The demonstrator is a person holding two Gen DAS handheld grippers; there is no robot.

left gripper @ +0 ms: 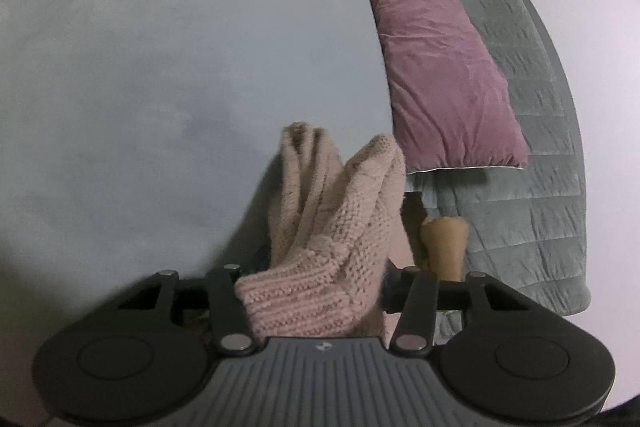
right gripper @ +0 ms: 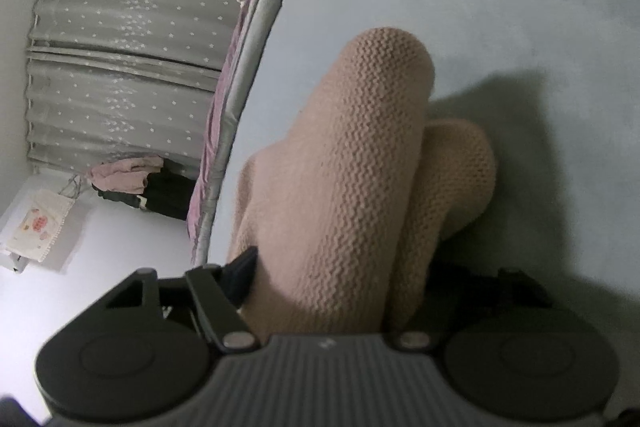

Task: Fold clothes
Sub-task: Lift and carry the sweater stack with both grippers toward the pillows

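lower centre of each frame: my left gripper point(left gripper: 312, 291) and right gripper point(right gripper: 332, 287), both clamped on the pink knit sweater point(left gripper: 332, 227).

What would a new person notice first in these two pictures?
First, the pink knitted sweater, bunched and gripped in the left tool and the right tool above the pale bed sheet. Then the purple pillow on the grey quilt, right of the sweater in the left view.

A home bedroom is shown: mauve velvet pillows point(left gripper: 444, 67) on a grey quilted bedspread point(left gripper: 536, 131), star-dotted grey curtains point(right gripper: 128, 47) drawn.
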